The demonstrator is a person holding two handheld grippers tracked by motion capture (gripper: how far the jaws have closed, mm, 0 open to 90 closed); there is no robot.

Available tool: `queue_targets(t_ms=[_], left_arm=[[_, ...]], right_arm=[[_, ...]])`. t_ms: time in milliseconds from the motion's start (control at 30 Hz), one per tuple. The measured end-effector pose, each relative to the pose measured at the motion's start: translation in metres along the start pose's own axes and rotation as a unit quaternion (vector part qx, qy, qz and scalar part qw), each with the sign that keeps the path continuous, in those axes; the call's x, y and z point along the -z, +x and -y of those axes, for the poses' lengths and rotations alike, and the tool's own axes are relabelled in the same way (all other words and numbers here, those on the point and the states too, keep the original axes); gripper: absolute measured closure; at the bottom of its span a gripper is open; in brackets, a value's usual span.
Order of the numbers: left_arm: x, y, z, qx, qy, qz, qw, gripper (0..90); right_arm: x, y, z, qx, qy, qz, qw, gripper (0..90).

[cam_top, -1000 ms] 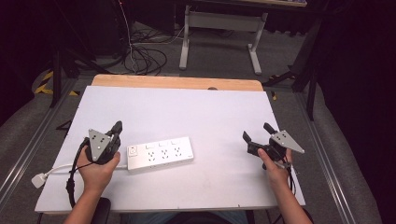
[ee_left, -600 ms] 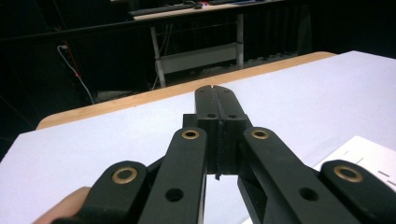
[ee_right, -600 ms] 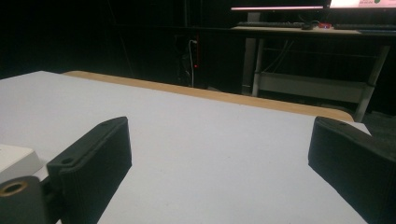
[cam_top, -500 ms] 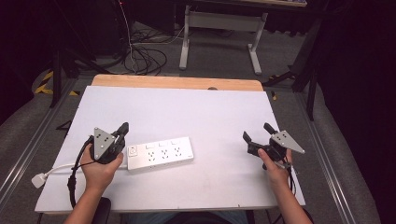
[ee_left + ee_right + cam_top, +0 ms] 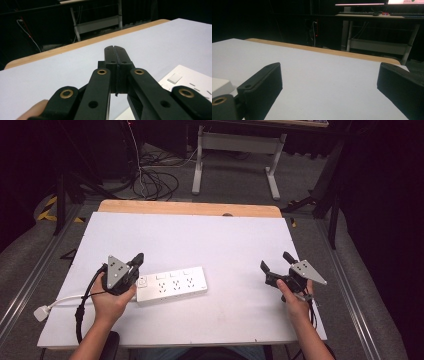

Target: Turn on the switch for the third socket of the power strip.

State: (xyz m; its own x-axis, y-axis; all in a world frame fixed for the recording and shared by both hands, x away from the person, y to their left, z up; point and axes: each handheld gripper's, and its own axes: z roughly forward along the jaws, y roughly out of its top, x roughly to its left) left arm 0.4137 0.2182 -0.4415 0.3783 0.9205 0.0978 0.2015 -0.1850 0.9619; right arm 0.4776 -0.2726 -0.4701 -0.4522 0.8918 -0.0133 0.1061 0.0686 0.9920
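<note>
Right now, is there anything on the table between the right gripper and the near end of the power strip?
Nothing: in the high view, only bare white tabletop lies between the right gripper and the power strip.

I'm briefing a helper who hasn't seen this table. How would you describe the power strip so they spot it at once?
Start at the white table with the wooden far edge. On its near left part lies a white power strip, a long flat block with a row of sockets and switches. Its white cable runs off left to a plug, and the left hand-held gripper, jaws shut, is at its left end.
</note>
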Motion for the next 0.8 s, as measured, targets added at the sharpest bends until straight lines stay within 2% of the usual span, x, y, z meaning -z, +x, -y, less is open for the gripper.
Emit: queue_targets(t_ms=[233, 367, 633, 800], left_arm=[[0.0005, -0.0032, -0.0029, -0.007, 0.004, 0.018, 0.9998, 90.0], [-0.0026, -0.0062, -0.0034, -0.003, 0.010, 0.032, 0.9994, 89.9], [-0.0046, -0.0075, -0.0027, -0.002, 0.018, 0.038, 0.9991, 89.9], [-0.0053, -0.0090, -0.0024, -0.013, 0.028, 0.044, 0.9985, 90.0]], right_arm=[[0.0000, 0.0003, 0.0001, 0.000, 0.001, 0.000, 1.0000, 6.7], [-0.0003, -0.0001, 0.0001, -0.001, 0.001, 0.000, 1.0000, 6.7], [-0.0002, -0.0002, 0.0001, -0.001, 0.000, -0.001, 1.0000, 6.7], [-0.0001, -0.0001, 0.0000, -0.001, 0.000, -0.001, 1.0000, 6.8]])
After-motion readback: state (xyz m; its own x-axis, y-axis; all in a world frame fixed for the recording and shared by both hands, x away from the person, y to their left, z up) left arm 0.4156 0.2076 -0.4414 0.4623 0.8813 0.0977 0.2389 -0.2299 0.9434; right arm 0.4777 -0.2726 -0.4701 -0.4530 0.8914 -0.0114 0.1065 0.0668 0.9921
